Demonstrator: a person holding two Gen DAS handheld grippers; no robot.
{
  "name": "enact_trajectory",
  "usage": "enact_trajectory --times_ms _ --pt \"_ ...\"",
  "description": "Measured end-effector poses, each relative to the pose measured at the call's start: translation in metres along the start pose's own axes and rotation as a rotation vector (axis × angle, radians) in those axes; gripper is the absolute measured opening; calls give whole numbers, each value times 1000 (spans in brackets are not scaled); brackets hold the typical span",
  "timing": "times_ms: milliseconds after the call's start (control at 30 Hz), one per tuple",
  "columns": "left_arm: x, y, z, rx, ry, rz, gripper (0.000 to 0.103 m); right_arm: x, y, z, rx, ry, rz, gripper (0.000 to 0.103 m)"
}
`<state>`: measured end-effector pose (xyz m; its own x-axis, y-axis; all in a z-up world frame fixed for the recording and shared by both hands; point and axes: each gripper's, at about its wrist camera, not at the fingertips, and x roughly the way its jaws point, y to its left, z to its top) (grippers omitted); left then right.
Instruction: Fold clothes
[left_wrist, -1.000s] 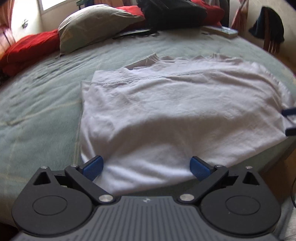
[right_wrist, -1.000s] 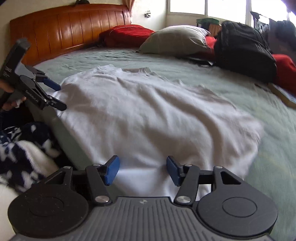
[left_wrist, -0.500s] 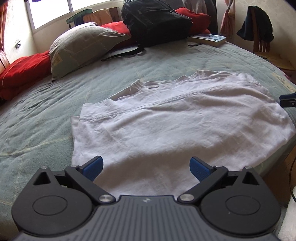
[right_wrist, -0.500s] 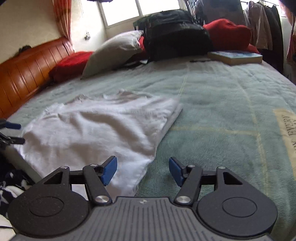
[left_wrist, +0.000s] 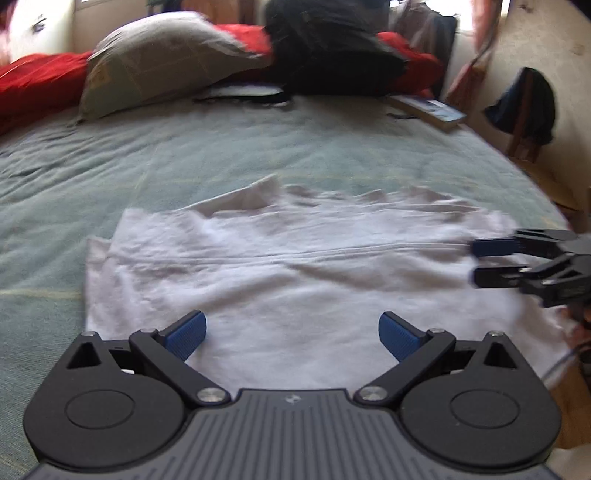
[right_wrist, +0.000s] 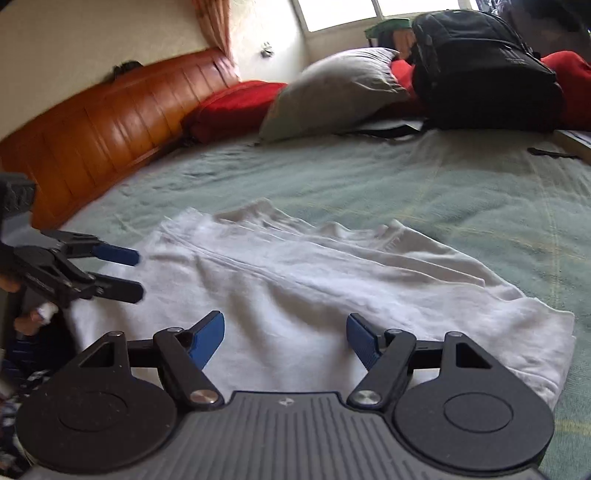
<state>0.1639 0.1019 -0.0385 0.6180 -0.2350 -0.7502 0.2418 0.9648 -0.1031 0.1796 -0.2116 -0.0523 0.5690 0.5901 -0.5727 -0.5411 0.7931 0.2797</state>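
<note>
A: White shirt (left_wrist: 295, 280) lies flat on the green bed (left_wrist: 221, 158), centre of the left wrist view, partly folded with a seam line running across it.

B: And the left gripper (left_wrist: 291, 332) sits at the bottom of that frame, blue pads spread wide, nothing between them, shirt fabric just beyond.

A: Look at the right edge, middle height: the right gripper (left_wrist: 484, 262) pokes in over the shirt's side, its two fingers parted, gripping nothing.

B: The right wrist view agrees. Right gripper (right_wrist: 286, 338) released at the bottom, shirt (right_wrist: 314, 288) filling the centre.

A: Left gripper (right_wrist: 125, 271) enters at mid-left there, unclenched, over the shirt's edge.

B: Upper frame: grey pillow (right_wrist: 332, 88), black backpack (right_wrist: 480, 70), red cushion (right_wrist: 236, 107), wooden headboard (right_wrist: 103, 129) upper left.

A: Book (left_wrist: 428, 109) in the upper right of the left view.
</note>
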Motion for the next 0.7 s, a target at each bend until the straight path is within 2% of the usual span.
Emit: enact_trajectory --times_ms 100,200,267,433,700 --pt "3 -5 6 10 -11 -32 99 -9 -10 -4 77 -47 -13 76" --pt "6 -10 12 21 -22 -64 98 -26 -3 -2 92 -94 -123 81" --pt "8 -13 16 28 -29 -85 99 -34 1 -5 84 -104 -110 95" --pt "13 -20 27 42 -46 -129 100 -28 -3 -13 103 -65 -105 97" --pt "53 7 46 -57 -28 146 98 -25 -11 -19 138 -55 -66 103"
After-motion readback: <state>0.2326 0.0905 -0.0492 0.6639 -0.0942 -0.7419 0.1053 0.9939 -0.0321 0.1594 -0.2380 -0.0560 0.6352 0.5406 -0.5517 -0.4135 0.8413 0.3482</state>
